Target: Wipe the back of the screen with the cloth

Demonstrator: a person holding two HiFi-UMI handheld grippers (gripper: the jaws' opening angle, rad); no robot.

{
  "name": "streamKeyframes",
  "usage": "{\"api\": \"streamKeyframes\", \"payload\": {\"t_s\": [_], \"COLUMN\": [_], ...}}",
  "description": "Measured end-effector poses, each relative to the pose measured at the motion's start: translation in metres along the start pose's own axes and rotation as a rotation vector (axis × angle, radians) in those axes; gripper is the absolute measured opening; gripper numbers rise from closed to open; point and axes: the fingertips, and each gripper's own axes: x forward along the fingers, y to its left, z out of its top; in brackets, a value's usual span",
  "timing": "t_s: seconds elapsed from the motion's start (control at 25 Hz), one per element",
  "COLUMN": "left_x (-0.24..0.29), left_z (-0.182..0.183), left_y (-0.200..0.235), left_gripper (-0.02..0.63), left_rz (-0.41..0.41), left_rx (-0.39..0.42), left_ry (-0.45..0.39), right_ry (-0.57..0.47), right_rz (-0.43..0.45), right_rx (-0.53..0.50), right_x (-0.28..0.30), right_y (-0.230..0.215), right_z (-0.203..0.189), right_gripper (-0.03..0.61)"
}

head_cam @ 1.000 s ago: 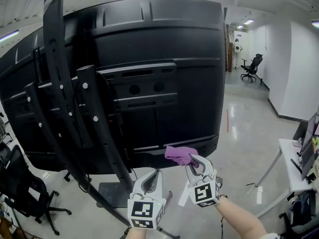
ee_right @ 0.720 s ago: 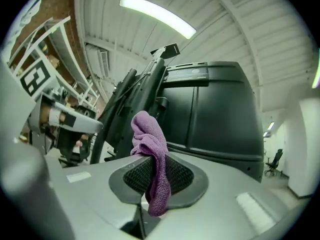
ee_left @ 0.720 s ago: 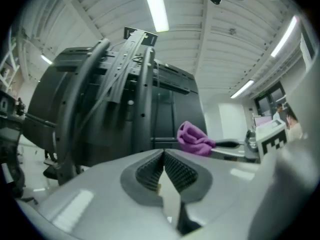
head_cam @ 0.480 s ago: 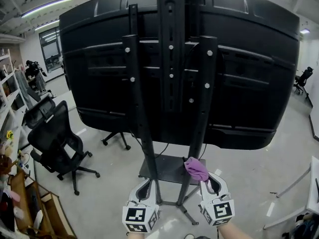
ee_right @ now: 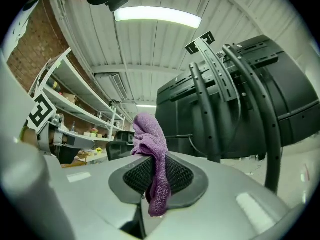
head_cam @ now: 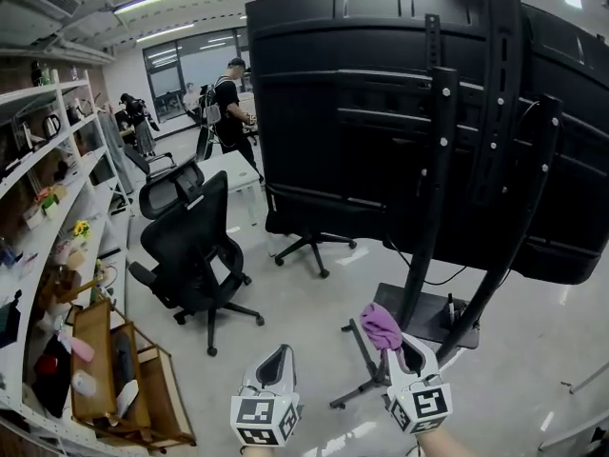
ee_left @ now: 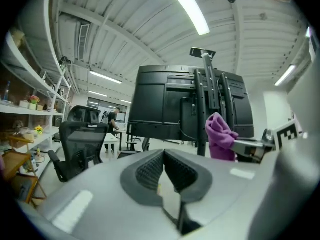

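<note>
1. A large black flat screen (head_cam: 352, 103) fills the upper right of the head view, its ribbed back towards the camera. It is mounted on a black metal floor stand (head_cam: 433, 188). The stand's upright bars cross the panel, presumably to carry the screen clear of the ground.
2. The right gripper (head_cam: 402, 348) is clenched on a crumpled purple cloth (head_cam: 381, 324). The right gripper view shows the fabric pinched between the ribbed pads. A wad stands above the jaw tips and a tail hangs below. Held this way, the wad probably serves as the wiping face.
3. The cloth sits low in the head view, in front of the stand's flat base plate (head_cam: 423, 314). It is well apart from the back of the screen, which rises above and to the right. Nothing is being wiped at this moment. Reaching the panel looks to call for a lift upward and forward, with care around the bars.
4. The left gripper (head_cam: 276, 362) hangs just beside the right one. The left gripper view shows its jaws pressed together with nothing between them. It appears to be spare for now.
5. A black office chair (head_cam: 190, 246) stands on the grey floor, left of the screen.
6. Open wooden crates (head_cam: 114, 379) at the lower left hold a few small things, one pink and one white, too small to name.
7. Pale open shelves (head_cam: 38, 160) along the left edge carry small items that likewise cannot be made out.
</note>
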Motion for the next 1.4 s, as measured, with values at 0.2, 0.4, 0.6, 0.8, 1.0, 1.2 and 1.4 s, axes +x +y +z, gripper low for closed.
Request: {"api": "streamKeyframes", "payload": {"t_s": [0.2,0.4,0.6,0.8,1.0,1.2,1.4], "left_x": [-0.023,-0.02,0.008,0.065,0.146,0.228,0.284], "left_z": [0.001,0.007,0.017,0.049,0.107,0.188,0.273], "left_y": [0.068,0.104,0.143,0.18,0.204,0.205,0.201], "left_gripper": [0.008,0.008,0.008,0.008,0.008,0.008,0.008], "left_rz": [0.04,0.047,0.051,0.018,-0.075,-0.189,-0.247], "left_rx": [-0.029,-0.032,-0.055,-0.011,0.059,0.133,0.192], "left_ry": [0.001,-0.024,-0.037,-0.041,-0.063,-0.137,-0.224], "right_ry": [-0.004,0.034,0.02,-0.036,-0.092,-0.158,-0.245], "right_rz": [0.086,0.181,0.176,0.178,0.206,0.113,-0.082], "right_rx": [0.011,-0.053,-0.067,-0.174,-0.411,-0.662,-0.891], "right_x": [0.033,0.068,0.122,0.201,0.3,0.385,0.441], "right_y": [0.077,0.116,0.124,0.132,0.13,0.104,0.075], "right_z": [0.004,0.004,0.008,0.044,0.118,0.221,0.352], "right_gripper": [0.051,0.051,0.051,0.051,0.051,0.051,0.051]}}
